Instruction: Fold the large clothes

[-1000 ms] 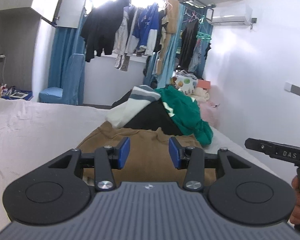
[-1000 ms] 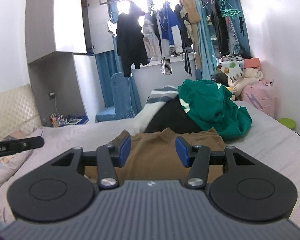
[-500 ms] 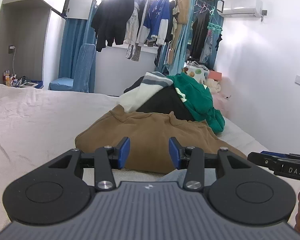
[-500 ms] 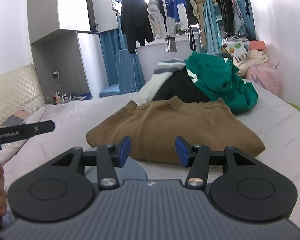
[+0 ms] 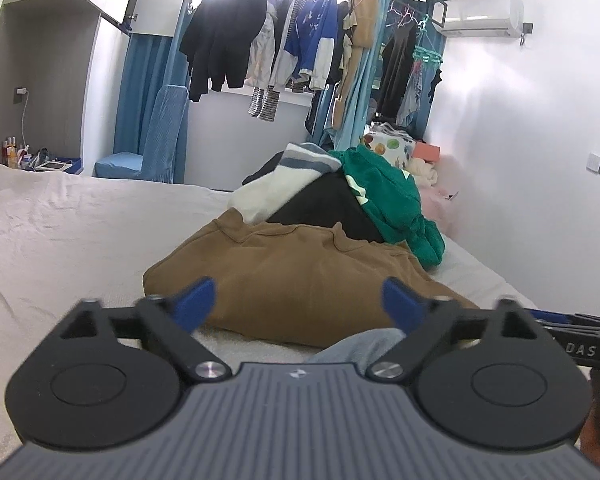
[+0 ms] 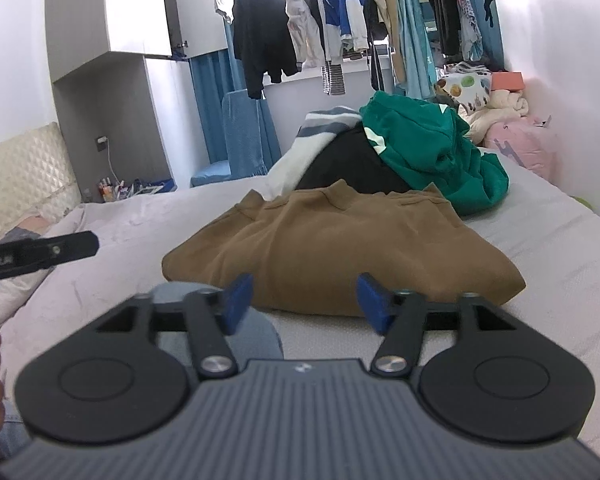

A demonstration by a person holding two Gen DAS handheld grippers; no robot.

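A folded brown sweater (image 5: pixel 300 276) lies on the bed's pale sheet (image 5: pixel 60 248); it also shows in the right wrist view (image 6: pixel 340 248). My left gripper (image 5: pixel 298 304) is open and empty, held back from the sweater's near edge. My right gripper (image 6: pixel 304 300) is open and empty, also just short of the near edge. Behind the sweater is a pile of clothes: a green hoodie (image 5: pixel 392 204), a black garment (image 5: pixel 324 204) and a white and grey striped piece (image 5: pixel 284 184).
The bed meets a white wall (image 5: pixel 520 160) on the right. A blue-covered chair (image 5: pixel 160 140) stands beyond the bed. Clothes hang on a rack (image 5: pixel 300 40) at the window. My knee in jeans (image 6: pixel 256 336) is at the bed's near edge.
Both grippers have drawn back from the sweater toward the near edge of the bed, and both have opened wider. The sweater lies still.
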